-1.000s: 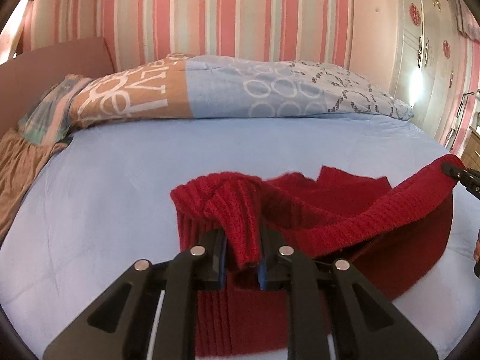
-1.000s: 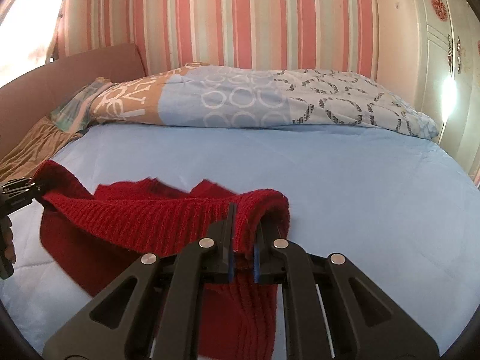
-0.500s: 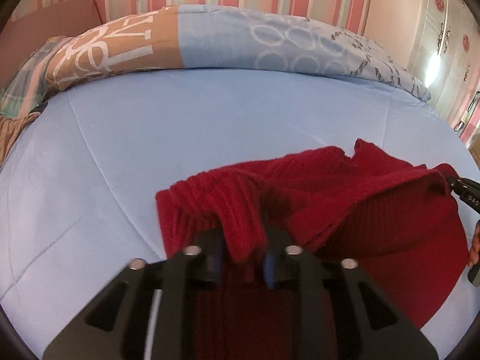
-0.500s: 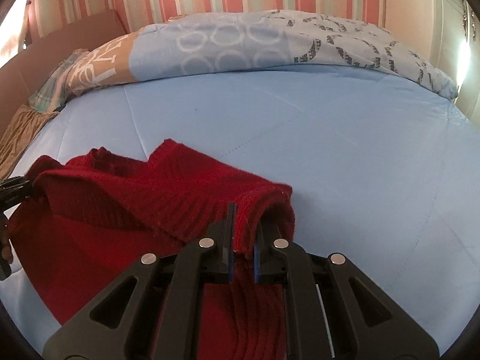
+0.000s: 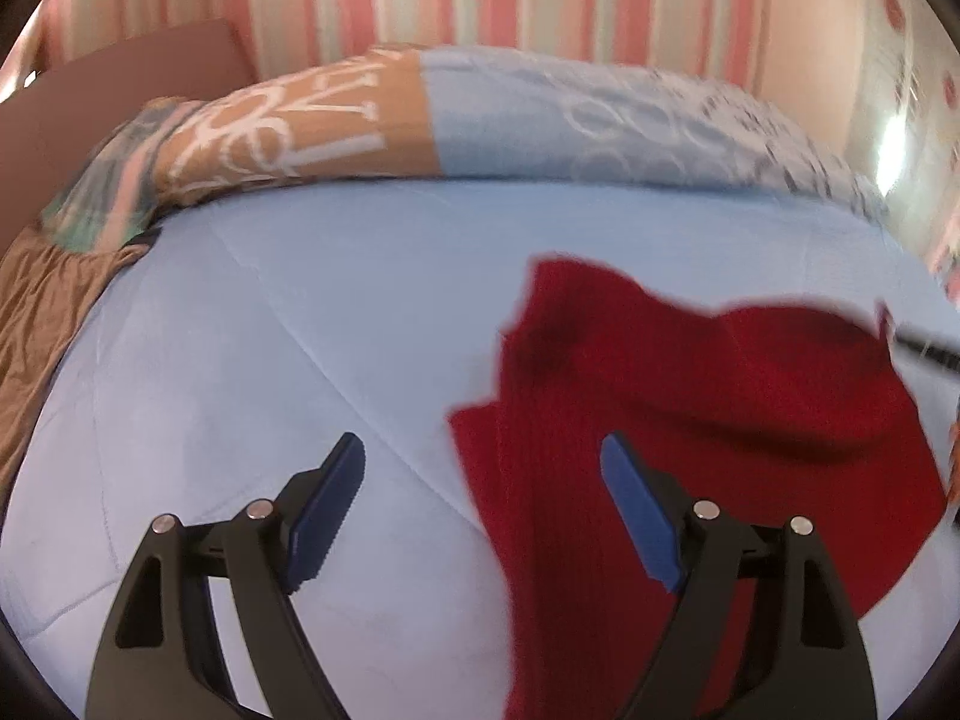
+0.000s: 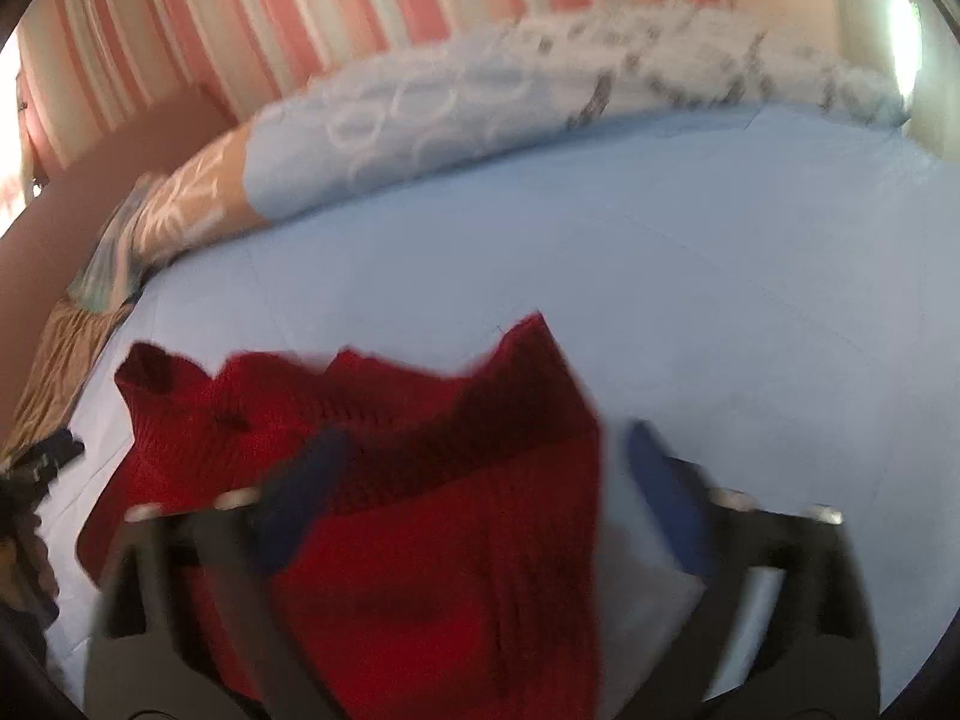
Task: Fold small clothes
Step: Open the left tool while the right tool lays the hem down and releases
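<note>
Red ribbed knit sweater point(image 5: 708, 420) lies folded on the pale blue bed sheet point(image 5: 270, 360), right of my left tongs point(image 5: 480, 504), under my right tongs point(image 6: 486, 492); both have just been opening and stand empty.

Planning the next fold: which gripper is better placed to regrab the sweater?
Probably right. The right gripper is open over the sweater; the left gripper, also open, mostly frames bare sheet.

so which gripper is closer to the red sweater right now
Right. The right gripper hangs open directly over the red sweater; the left gripper, also open, sits off its edge over the blue sheet.
</note>
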`<act>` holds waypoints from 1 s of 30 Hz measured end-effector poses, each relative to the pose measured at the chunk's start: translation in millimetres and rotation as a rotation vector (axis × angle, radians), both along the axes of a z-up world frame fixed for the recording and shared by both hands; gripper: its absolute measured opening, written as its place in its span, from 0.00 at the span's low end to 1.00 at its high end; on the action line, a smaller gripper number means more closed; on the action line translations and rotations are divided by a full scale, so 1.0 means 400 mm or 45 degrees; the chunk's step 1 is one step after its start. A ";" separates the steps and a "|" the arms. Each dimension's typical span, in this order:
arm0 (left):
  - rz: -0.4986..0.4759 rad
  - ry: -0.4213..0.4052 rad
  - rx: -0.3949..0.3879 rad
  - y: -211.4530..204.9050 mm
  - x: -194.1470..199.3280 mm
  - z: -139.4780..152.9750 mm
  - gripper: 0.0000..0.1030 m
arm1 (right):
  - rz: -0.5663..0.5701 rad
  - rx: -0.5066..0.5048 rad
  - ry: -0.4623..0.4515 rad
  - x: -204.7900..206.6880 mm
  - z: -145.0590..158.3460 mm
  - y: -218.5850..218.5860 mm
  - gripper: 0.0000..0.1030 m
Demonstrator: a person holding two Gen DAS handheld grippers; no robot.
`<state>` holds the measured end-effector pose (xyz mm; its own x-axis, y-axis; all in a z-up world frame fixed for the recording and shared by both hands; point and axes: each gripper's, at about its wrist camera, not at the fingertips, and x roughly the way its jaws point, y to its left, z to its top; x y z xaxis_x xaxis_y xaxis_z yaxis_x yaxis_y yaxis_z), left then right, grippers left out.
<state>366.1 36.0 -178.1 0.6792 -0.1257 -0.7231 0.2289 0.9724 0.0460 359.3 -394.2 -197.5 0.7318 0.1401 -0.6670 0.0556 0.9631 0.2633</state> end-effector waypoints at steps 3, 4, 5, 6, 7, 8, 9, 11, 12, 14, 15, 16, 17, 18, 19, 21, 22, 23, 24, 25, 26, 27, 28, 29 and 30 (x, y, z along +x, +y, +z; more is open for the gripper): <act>-0.093 0.029 0.086 -0.084 -0.020 -0.056 0.80 | -0.004 -0.056 -0.008 -0.022 0.022 -0.009 0.95; -0.108 0.037 0.104 -0.102 -0.018 -0.069 0.80 | 0.004 -0.109 -0.009 -0.024 0.025 -0.004 0.95; -0.131 0.051 0.124 -0.124 -0.021 -0.087 0.80 | 0.030 -0.163 -0.007 -0.022 0.026 0.006 0.95; -0.144 0.061 0.136 -0.136 -0.021 -0.100 0.80 | 0.064 -0.216 -0.004 -0.019 0.025 0.020 0.95; -0.153 0.069 0.158 -0.149 -0.024 -0.116 0.80 | 0.112 -0.249 -0.005 -0.014 0.024 0.037 0.95; -0.148 0.069 0.182 -0.154 -0.023 -0.129 0.80 | 0.164 -0.266 -0.008 -0.006 0.023 0.055 0.94; -0.142 0.068 0.193 -0.155 -0.024 -0.140 0.80 | 0.214 -0.287 -0.013 -0.002 0.021 0.070 0.93; -0.128 0.079 0.144 -0.141 -0.020 -0.143 0.80 | 0.319 -0.362 -0.011 0.032 0.011 0.108 0.89; -0.123 0.084 0.127 -0.136 -0.016 -0.140 0.80 | 0.354 -0.376 0.014 0.058 -0.002 0.118 0.84; -0.094 0.082 0.110 -0.124 -0.013 -0.132 0.80 | 0.391 -0.390 0.072 0.106 -0.030 0.124 0.69; -0.082 0.081 0.107 -0.118 -0.004 -0.128 0.80 | 0.402 -0.405 0.096 0.126 -0.043 0.125 0.65; -0.075 0.082 0.103 -0.114 0.002 -0.126 0.80 | 0.406 -0.415 0.108 0.138 -0.054 0.127 0.63; -0.067 0.079 0.101 -0.109 0.009 -0.125 0.80 | 0.407 -0.430 0.126 0.146 -0.067 0.128 0.59; -0.058 0.075 0.097 -0.106 0.016 -0.122 0.80 | 0.413 -0.437 0.150 0.155 -0.080 0.130 0.51; -0.050 0.076 0.088 -0.104 0.023 -0.122 0.80 | 0.418 -0.446 0.170 0.162 -0.096 0.136 0.38; -0.046 0.091 0.055 -0.104 0.043 -0.120 0.80 | 0.404 -0.478 0.161 0.157 -0.112 0.147 0.19; -0.055 0.097 0.042 -0.109 0.056 -0.118 0.79 | 0.395 -0.486 0.160 0.155 -0.116 0.150 0.09; -0.065 0.093 0.038 -0.116 0.065 -0.112 0.79 | 0.381 -0.498 0.154 0.153 -0.119 0.153 0.06; -0.077 0.082 0.044 -0.127 0.079 -0.104 0.79 | 0.375 -0.498 0.146 0.153 -0.120 0.155 0.04; -0.084 0.077 0.048 -0.133 0.088 -0.098 0.79 | 0.372 -0.490 0.140 0.151 -0.119 0.155 0.01; -0.095 0.075 0.050 -0.143 0.104 -0.090 0.79 | 0.366 -0.492 0.140 0.152 -0.118 0.154 0.01; -0.104 0.073 0.048 -0.150 0.117 -0.084 0.79 | 0.361 -0.486 0.139 0.153 -0.117 0.151 0.01; -0.119 0.079 0.046 -0.161 0.136 -0.080 0.79 | 0.356 -0.480 0.140 0.158 -0.114 0.148 0.01; -0.129 0.072 0.048 -0.170 0.154 -0.078 0.79 | 0.349 -0.476 0.139 0.161 -0.113 0.143 0.01; -0.137 0.067 0.055 -0.178 0.165 -0.079 0.79 | 0.340 -0.469 0.139 0.165 -0.111 0.135 0.01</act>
